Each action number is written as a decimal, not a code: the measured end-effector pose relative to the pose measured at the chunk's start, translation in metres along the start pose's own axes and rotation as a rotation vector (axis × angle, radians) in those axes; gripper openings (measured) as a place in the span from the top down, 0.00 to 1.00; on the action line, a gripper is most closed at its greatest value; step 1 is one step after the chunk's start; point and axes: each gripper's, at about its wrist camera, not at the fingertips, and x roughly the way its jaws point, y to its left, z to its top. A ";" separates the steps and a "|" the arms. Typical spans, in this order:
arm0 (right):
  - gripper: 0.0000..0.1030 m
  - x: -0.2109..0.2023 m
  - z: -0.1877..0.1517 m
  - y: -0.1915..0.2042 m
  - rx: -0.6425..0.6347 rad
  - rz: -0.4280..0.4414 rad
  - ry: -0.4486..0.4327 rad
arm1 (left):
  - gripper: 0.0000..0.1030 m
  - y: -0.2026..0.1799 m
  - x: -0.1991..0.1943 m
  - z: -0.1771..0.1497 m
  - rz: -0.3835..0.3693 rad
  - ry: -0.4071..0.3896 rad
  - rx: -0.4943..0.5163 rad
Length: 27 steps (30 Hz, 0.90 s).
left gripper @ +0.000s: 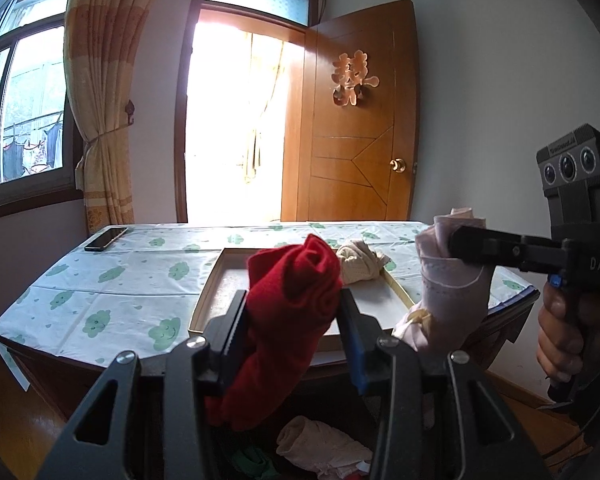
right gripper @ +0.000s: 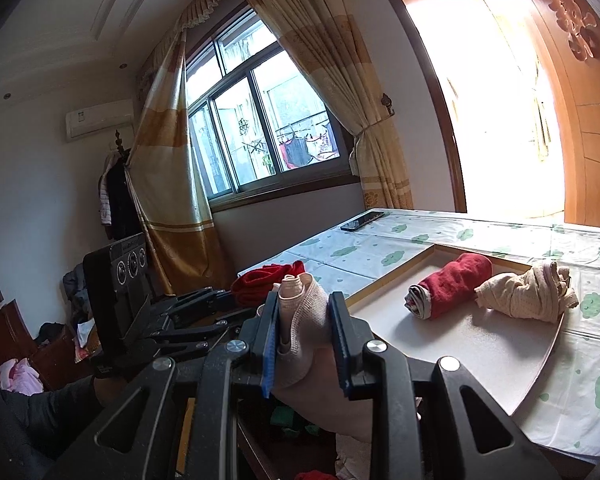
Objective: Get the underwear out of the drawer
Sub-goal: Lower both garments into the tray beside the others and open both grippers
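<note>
My left gripper is shut on a rolled red underwear and holds it up in front of the table. Below it the open drawer shows a beige roll and green fabric. To the right, my right gripper is shut on a pale pink underwear. In the right wrist view the pink underwear sits pinched in the right gripper. The left gripper with the red underwear is just to its left.
A shallow tray lies on the cloud-patterned tablecloth and holds a red roll and a beige roll. A phone lies at the table's far left corner. A wooden door stands open behind the table.
</note>
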 end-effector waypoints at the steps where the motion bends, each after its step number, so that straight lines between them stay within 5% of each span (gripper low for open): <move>1: 0.75 0.001 0.001 -0.002 0.004 0.000 -0.002 | 0.59 0.001 0.001 0.002 0.002 -0.003 0.002; 27: 0.75 0.052 0.040 -0.088 0.182 -0.060 0.052 | 0.59 0.020 0.100 0.049 0.015 0.076 0.001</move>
